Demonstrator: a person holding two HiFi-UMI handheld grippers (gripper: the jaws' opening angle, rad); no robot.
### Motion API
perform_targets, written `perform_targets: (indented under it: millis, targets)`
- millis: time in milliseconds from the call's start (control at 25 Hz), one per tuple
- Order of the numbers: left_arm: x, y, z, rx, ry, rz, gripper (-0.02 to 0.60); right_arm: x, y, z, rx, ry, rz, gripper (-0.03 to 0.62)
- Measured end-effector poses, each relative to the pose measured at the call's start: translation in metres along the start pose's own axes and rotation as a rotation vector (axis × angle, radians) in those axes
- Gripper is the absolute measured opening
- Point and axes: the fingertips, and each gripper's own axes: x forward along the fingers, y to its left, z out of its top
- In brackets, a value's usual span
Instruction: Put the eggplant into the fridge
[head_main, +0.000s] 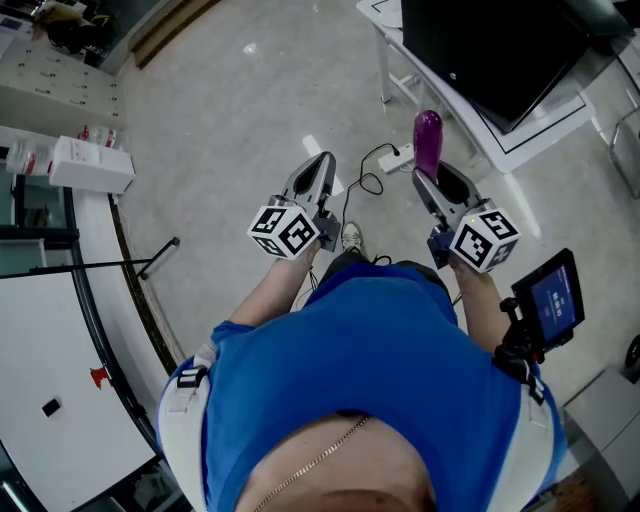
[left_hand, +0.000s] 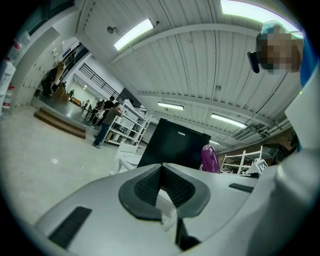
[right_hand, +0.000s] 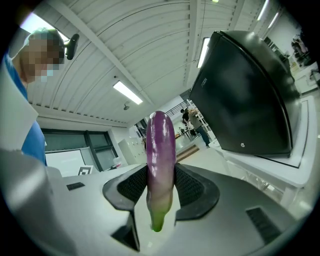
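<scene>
The right tool (right_hand: 161, 185) clamps the eggplant (right_hand: 160, 145) near its green stem end with most of it sticking out, so a quick swing could lever it loose, while the left tool (left_hand: 162, 187) is closed and empty.

Shirt (head_main: 370, 340): blue, short sleeves. Thin gold-coloured chain (head_main: 320, 460) at collar. White strap (head_main: 185, 400) with black buckle at left side.

Left gripper (head_main: 323, 163) and right gripper (head_main: 432, 182): pale grey moulded shells, dark grey surround, ribbed black pads (left_hand: 145, 186), black slot insets on shell.

Left cube (head_main: 283, 230) and right cube (head_main: 484, 238): white, black square markers.

Screen (head_main: 555, 298): black frame, blue display, black clamp mount at right arm.

Shoe (head_main: 352, 237): light-coloured.
</scene>
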Motion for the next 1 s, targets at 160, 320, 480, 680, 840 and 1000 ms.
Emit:
perform_targets:
  millis: [160, 320, 480, 680, 840, 1000]
  targets:
    - [0.029, 0.036, 0.031, 0.003, 0.000, -0.048, 0.008, 0.043, 0.002, 0.013, -0.004, -0.020, -0.031, 0.175]
    - [0.053, 0.065, 0.055, 0.006, 0.015, -0.104, 0.008, 0.082, 0.004, 0.027, -0.015, -0.050, -0.069, 0.175]
    - [0.072, 0.094, 0.068, 0.004, 0.037, -0.151, 0.008, 0.114, 0.001, 0.031, -0.010, -0.074, -0.114, 0.175]
    - [0.088, 0.120, 0.080, -0.002, 0.059, -0.200, 0.008, 0.145, 0.001, 0.033, -0.004, -0.096, -0.154, 0.175]
    - [0.103, 0.132, 0.087, -0.016, 0.066, -0.225, 0.008, 0.160, -0.002, 0.036, 0.001, -0.102, -0.176, 0.175]
    - [0.123, 0.127, 0.095, -0.026, 0.063, -0.249, 0.008, 0.163, -0.010, 0.050, -0.005, -0.103, -0.190, 0.175]
